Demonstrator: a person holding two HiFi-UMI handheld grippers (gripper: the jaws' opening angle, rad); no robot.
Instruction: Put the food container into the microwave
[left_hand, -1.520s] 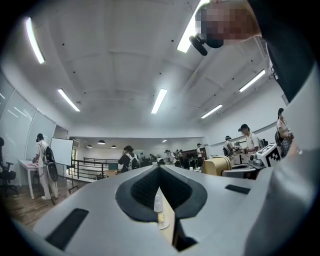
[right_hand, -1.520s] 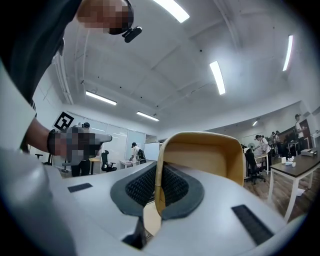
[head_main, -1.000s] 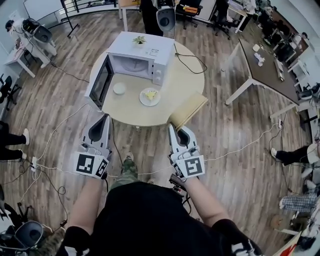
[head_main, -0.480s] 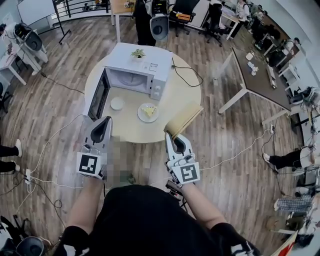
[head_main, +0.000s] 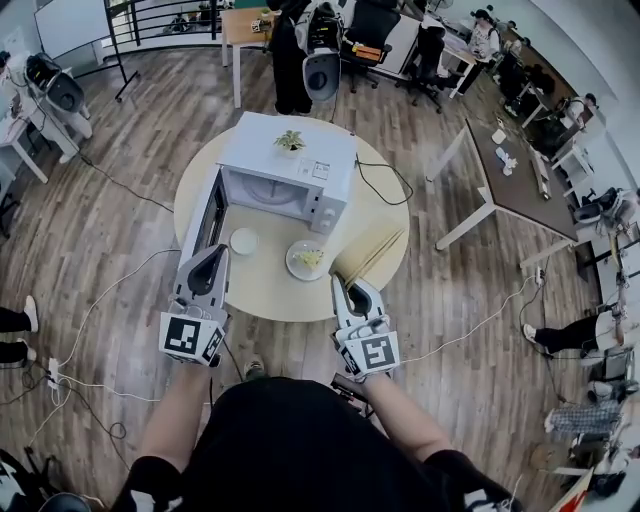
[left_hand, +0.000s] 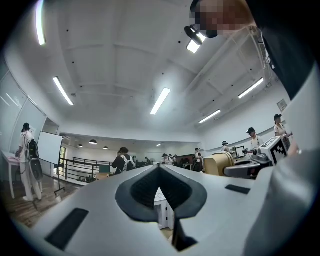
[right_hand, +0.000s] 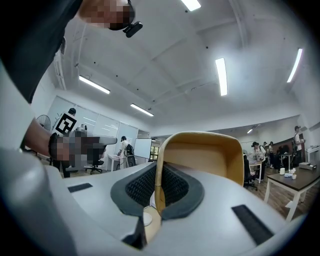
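**Head view.** A round counter carries a white microwave. Its door stands open to the left, and a small potted plant sits on top. In front of the microwave are 2 dishes: a small white bowl and, near it to the right, a plate with food on it. The left gripper is at the counter's near edge, below the open door, with nothing in it. The right gripper is at the near edge to the right of the plate. It is clamped on the near end of a shallow tan food container. The container is seen almost edge-on and reaches over the right part of the counter, outside the microwave. Whether it touches the counter cannot be told.

**Left gripper view.** The 2 dark fingers meet at their tips, clenched on nothing. At the far right the food container shows beside the right gripper's marker cube. A person with a backpack stands in the room beyond.

**Right gripper view.** The fingers press from both sides on a thin side wall of the food container. Its rounded rim rises above and to the right of them. A small white round thing shows low in the gap under the fingers.
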